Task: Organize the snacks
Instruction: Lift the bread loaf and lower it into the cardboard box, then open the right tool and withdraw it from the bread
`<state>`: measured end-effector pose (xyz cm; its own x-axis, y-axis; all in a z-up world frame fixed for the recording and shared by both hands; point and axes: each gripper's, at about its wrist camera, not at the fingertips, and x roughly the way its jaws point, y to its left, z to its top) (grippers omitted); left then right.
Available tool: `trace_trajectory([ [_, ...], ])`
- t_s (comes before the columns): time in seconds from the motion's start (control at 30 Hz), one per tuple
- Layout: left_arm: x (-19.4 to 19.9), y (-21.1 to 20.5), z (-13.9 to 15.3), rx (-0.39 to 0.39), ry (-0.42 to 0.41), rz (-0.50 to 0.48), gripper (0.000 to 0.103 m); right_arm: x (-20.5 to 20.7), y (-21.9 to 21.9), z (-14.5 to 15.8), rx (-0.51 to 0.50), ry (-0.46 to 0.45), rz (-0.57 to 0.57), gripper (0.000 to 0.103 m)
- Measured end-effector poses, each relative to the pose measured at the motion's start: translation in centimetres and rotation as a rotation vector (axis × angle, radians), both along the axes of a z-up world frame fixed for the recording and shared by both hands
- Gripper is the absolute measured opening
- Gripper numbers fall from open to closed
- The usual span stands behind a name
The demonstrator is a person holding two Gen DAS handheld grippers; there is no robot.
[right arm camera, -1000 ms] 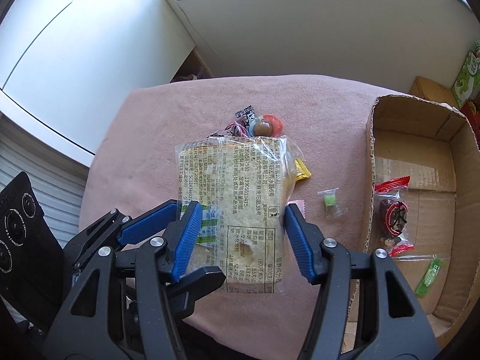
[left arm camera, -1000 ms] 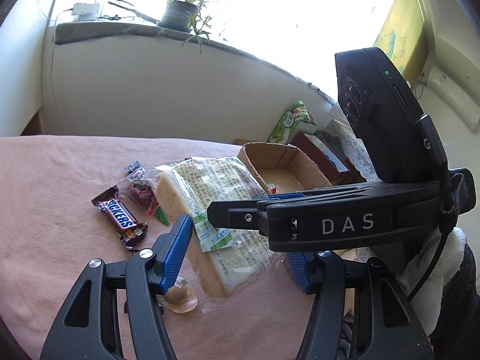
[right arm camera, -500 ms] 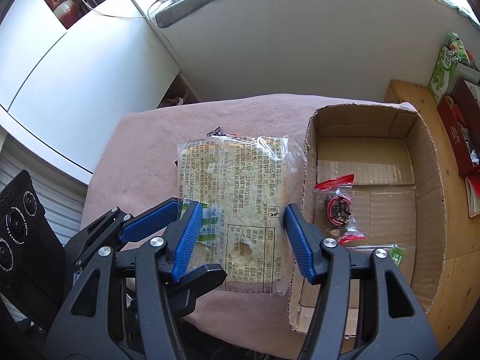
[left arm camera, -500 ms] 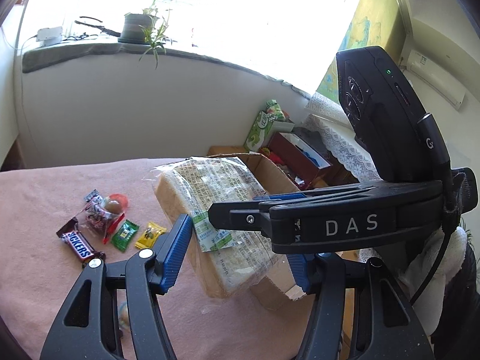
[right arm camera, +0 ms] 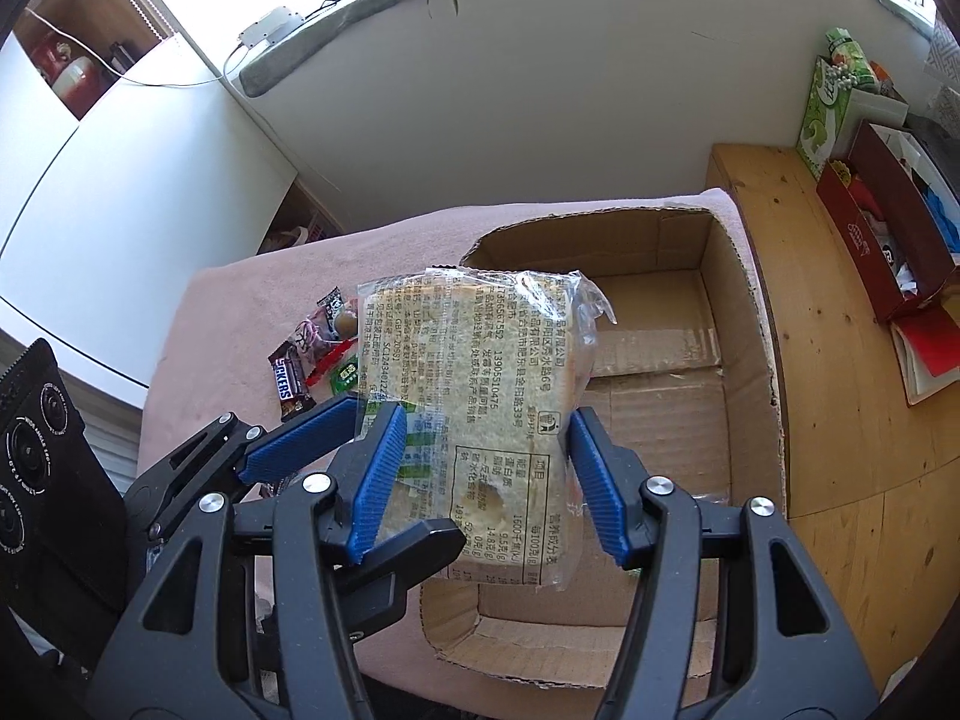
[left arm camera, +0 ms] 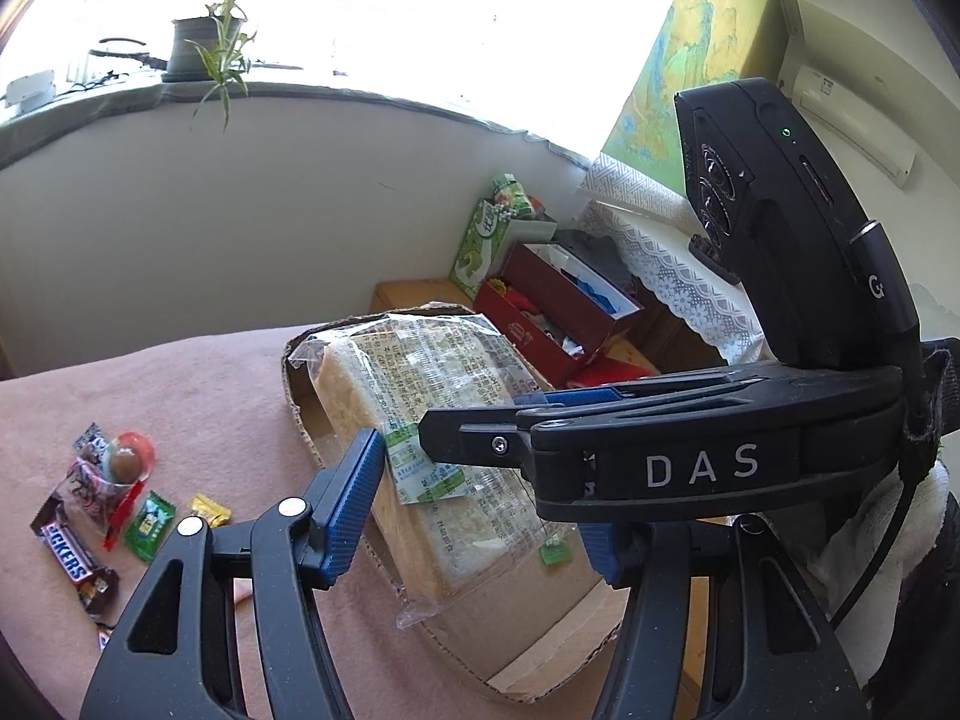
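Two hand-held grippers are carrying one bagged loaf of sliced bread [right arm camera: 480, 408] above an open cardboard box [right arm camera: 738, 312] on a pink-covered counter [right arm camera: 252, 300]. The right hand-held gripper [right arm camera: 480, 468] is pinching the loaf's near end between its ribbed blue pads [right arm camera: 378, 468], the long axis running away toward twelve o'clock. The left hand-held gripper [left arm camera: 474, 504] is coming in crosswise from nine o'clock; its near pad is standing just beside the loaf's flank, the far one is hidden behind the right tool, so whether it is actually squeezing cannot be told.

The loaf is hanging partly over the box's left wall, most of the cavity lying toward two o'clock of the right hand-held gripper. By this onlooker's judgement, the coming move is a short carry rightward and a lowering, lengthwise along the box.

The wrapper is thin, crinkled, clear film printed with dark text; the bread is soft and squarish. The box is raw corrugated board with ragged edges. A Snickers bar [left arm camera: 66, 558] and small bright sweets [left arm camera: 150, 525] are waiting at nine o'clock.
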<state>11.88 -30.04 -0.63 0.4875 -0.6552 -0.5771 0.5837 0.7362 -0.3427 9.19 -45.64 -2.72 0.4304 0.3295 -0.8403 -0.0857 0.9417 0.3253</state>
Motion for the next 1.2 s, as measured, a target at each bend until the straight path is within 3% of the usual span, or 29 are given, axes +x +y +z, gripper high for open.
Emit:
trace_trajectory([
  [0.4,1.3,-4.4,-1.1,0.083,0.004,-0.038,0.058,2.3,-3.8,-1.9,0.001,0.025,-0.065,0.060],
  [0.8,1.6,-5.6,-1.6,0.157,0.013,-0.047,0.057,3.1,-5.5,-3.4,0.003,0.038,-0.095,0.060],
  [1.2,1.3,-4.8,-0.7,0.148,-0.005,-0.039,0.056,2.6,-5.3,-2.8,-0.032,0.023,-0.118,0.060],
])
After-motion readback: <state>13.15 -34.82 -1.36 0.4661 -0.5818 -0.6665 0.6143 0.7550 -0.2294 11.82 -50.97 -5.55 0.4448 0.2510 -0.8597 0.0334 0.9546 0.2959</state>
